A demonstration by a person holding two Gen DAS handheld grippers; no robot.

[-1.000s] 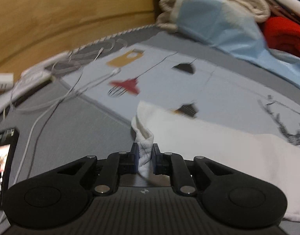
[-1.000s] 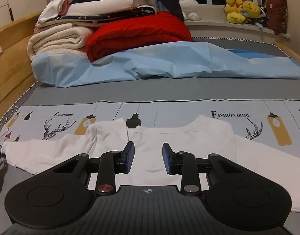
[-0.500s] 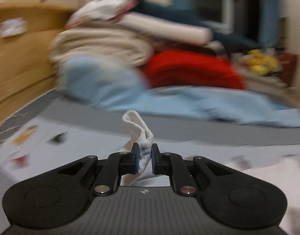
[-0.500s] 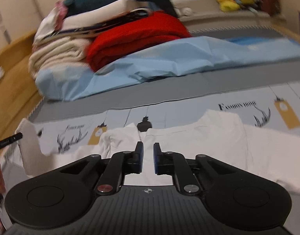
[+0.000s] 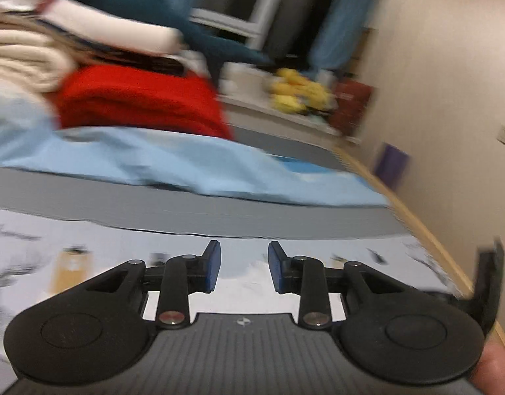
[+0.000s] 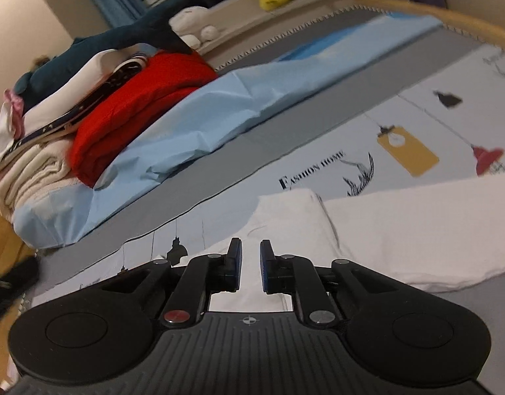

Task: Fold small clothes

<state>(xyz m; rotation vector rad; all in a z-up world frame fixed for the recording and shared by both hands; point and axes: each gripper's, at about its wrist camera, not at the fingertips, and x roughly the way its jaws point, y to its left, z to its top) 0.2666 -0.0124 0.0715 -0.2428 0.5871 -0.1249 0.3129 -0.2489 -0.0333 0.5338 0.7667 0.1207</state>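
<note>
A small white long-sleeved shirt [image 6: 400, 230] lies flat on the printed bed sheet [image 6: 417, 121]; one sleeve stretches to the right in the right wrist view. My right gripper [image 6: 249, 268] hovers low over the shirt's body, its jaws narrowly apart with white cloth showing under them; whether it pinches the cloth does not show. My left gripper [image 5: 242, 268] is open and empty above the shirt [image 5: 239, 286]. The left wrist view is blurred by motion. The other gripper's black edge [image 5: 489, 283] shows at its right.
A crumpled light blue sheet [image 6: 203, 125] lies across the bed behind the shirt. A pile of a red blanket [image 6: 130, 108], cream towels and a dark blue plush shark sits at the back left. A wooden bed frame [image 5: 417, 223] borders the right. Yellow plush toys sit on a shelf.
My left gripper has let go of the white sleeve, opened, and swung right. My right gripper narrowed its jaws and tilted, moving right along the shirt.
</note>
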